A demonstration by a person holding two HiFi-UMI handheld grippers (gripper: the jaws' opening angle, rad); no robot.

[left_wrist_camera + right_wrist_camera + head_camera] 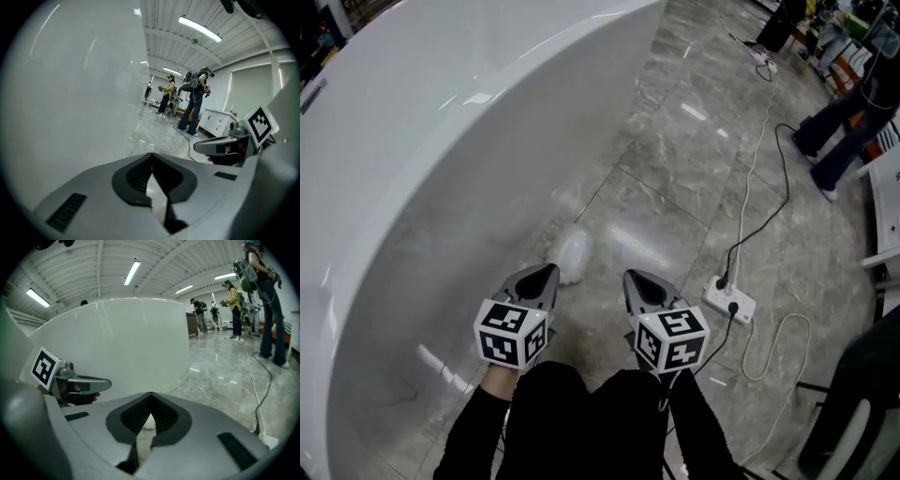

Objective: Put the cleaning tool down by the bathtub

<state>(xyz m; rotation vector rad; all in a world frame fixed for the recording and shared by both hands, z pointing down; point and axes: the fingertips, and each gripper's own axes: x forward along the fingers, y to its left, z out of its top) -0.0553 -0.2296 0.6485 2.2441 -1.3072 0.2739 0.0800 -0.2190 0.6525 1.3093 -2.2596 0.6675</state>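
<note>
desk: tool position, please?

operator: on my head view the white, rounded, soft-looking cleaning tool (572,255) lies on the grey marble-patterned tile floor (675,187). it is at the foot of the outer wall of the big glossy white bathtub (441,141). it sits just beside that wall; i cannot tell whether it touches it.

desk: is either gripper on it?

operator: no. the left gripper (547,272), grey with a black-and-white marker cube (511,333) on its back, has its jaws pressed together tip to tip with nothing between them. its own view shows only floor through the slit under the tips. the right gripper (635,277) reads the same in its own view: jaws together, nothing clamped. something pale shows through the slit below, too blurred for me to name.

desk: how do they sit against the tool?

operator: side by side, pointing forward and down, at the ends of my black sleeves (469,436). in the head view the tool shows just past the left gripper's tip and to the left of the right one.

desk: anything else on the floor?

operator: a white power strip (729,300) with a black plug lies to the right of the right gripper. a black cable (787,183) runs away from it, with a white cable (746,187) alongside. a person's legs (834,141) in dark trousers stand at the far upper right. the gripper views show several people (194,105) standing well down the hall.
</note>
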